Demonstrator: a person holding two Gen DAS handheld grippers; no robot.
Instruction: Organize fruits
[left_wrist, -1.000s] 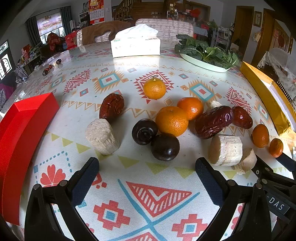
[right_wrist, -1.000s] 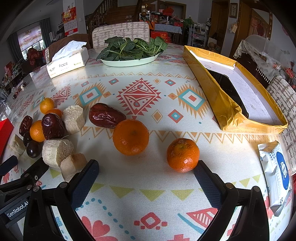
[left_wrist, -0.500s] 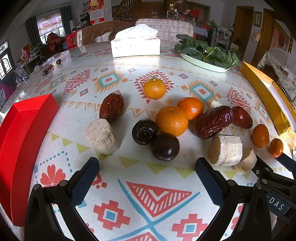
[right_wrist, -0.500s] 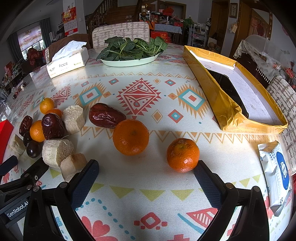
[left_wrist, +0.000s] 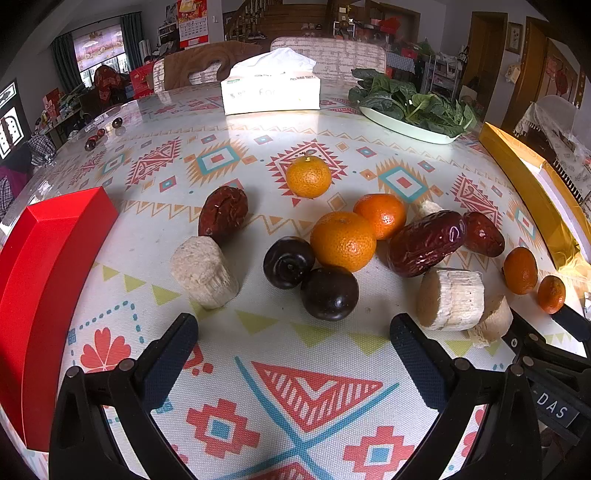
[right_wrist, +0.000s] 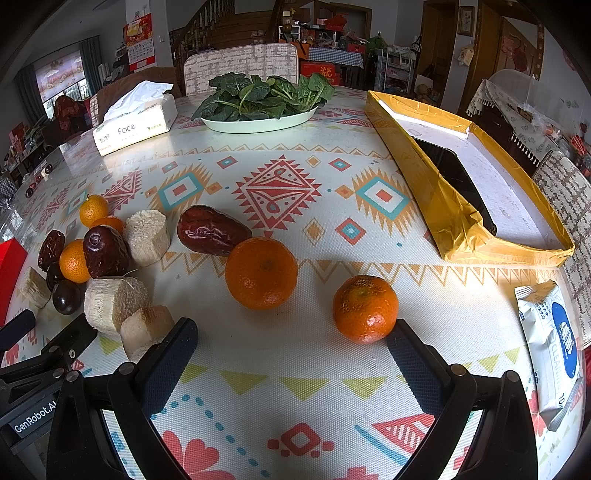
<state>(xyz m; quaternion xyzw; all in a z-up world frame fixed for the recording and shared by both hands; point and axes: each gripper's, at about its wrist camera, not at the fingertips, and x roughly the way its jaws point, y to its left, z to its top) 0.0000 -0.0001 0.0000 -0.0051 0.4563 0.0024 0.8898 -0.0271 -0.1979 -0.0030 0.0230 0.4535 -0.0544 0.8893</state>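
1. Your left gripper (left_wrist: 293, 334) is spread wide and grips nothing; both dark padded fingers hang just above the patterned tablecloth (left_wrist: 317, 398).
2. Just ahead of its opening lie two dark round fruits: one plum-like fruit (left_wrist: 329, 292) touching a second (left_wrist: 289, 262), both against a large orange (left_wrist: 342, 240).
3. A pale cut cane piece (left_wrist: 204, 272) stands upright ahead of the left finger, with a wrinkled red date (left_wrist: 222, 215) behind it.
4. A second orange (left_wrist: 381, 215) sits behind the large one, and a third (left_wrist: 308, 176) lies farther back, apart.
5. To the right, a long glossy date (left_wrist: 426, 243) rests above a cane chunk lying on its side (left_wrist: 451, 299).
6. A red box (left_wrist: 48, 284) runs along the left edge of the table.
7. Your right gripper (right_wrist: 291, 338) is also wide apart and empty.
8. A rough-skinned mandarin (right_wrist: 365, 308) sits just beside its right finger; you cannot tell whether they touch.
9. A larger mandarin (right_wrist: 261, 272) lies ahead of the gap, near a dark red date (right_wrist: 212, 230).
10. A cane stub (right_wrist: 147, 331) lies just beside the right gripper's left finger.
11. An open gold-lined box (right_wrist: 443, 206) stands to the right, well apart from the fruit.
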